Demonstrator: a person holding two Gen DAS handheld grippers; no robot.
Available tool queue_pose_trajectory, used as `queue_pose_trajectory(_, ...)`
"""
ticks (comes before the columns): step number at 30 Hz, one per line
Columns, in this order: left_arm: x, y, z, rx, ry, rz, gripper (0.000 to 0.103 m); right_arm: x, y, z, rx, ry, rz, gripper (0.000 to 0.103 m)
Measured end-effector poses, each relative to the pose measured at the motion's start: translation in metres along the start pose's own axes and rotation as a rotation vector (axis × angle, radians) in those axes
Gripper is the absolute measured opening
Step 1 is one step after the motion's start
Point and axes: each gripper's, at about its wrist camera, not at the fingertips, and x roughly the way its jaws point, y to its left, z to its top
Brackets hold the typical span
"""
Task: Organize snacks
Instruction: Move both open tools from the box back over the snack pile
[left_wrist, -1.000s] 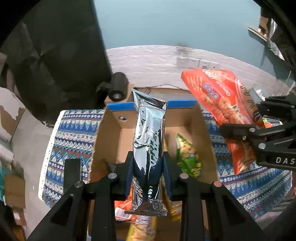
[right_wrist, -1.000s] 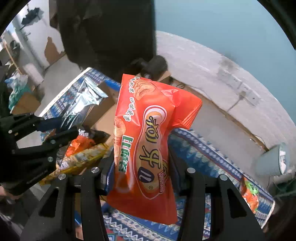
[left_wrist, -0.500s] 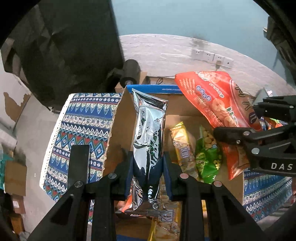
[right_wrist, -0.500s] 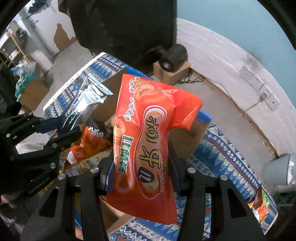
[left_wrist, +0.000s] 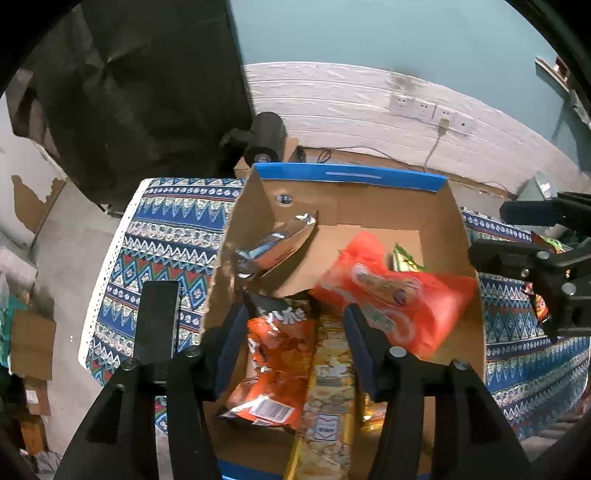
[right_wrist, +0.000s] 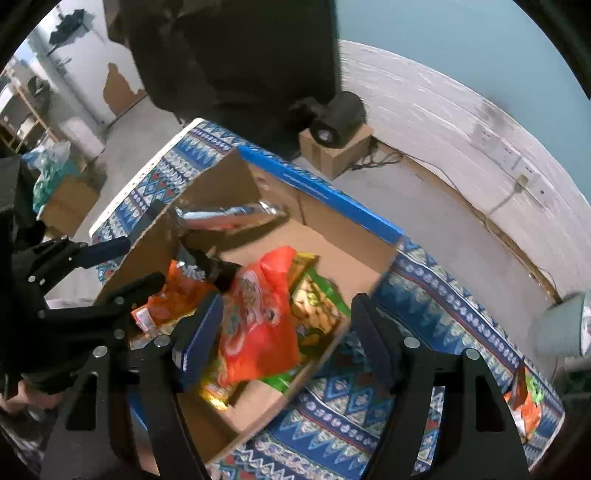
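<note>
Both tools have just been opening: the left tool (left_wrist: 291, 343) stands spread with nothing pinched, its silver packet (left_wrist: 275, 245) lying against the box's (left_wrist: 347, 176) far left wall, and the right tool (right_wrist: 286, 332) gapes empty over the red bag (right_wrist: 258, 314), now among the snacks inside. This looks like the drop-off step. Next, I judge, both should lift clear toward the loose packets (right_wrist: 526, 402) on the desk (right_wrist: 332, 417).
</note>
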Motion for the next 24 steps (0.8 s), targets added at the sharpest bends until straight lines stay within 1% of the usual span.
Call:
queue_pose_trajectory(2,-0.001,-0.007,0.000,0.014,-0.005,-0.001,0.060,-0.005,-0.008,-0.005,0.008,-0.002,-0.015,0.077)
queue_pose_trajectory(9,-0.004,-0.035,0.002,0.064,0.005,-0.014,0.061,-0.022,-0.033,-0.030,0.022,-0.001,-0.064,0.078)
queue_pose_trajectory(11,-0.006,-0.043,0.003,0.069,0.004,-0.018,0.067,-0.027,-0.040,-0.039,0.027,-0.001,-0.081,0.078)
queue_pose_trajectory(13,-0.010,-0.051,0.004,0.075,-0.001,-0.031,0.068,-0.034,-0.048,-0.051,0.032,-0.003,-0.097,0.078)
queue_pose_trajectory(20,-0.019,-0.096,0.007,0.148,-0.006,-0.061,0.070,-0.050,-0.081,-0.093,0.082,0.000,-0.141,0.078)
queue_pose_trajectory(24,-0.023,-0.128,0.006,0.209,-0.005,-0.077,0.071,-0.058,-0.103,-0.115,0.130,0.006,-0.163,0.078)
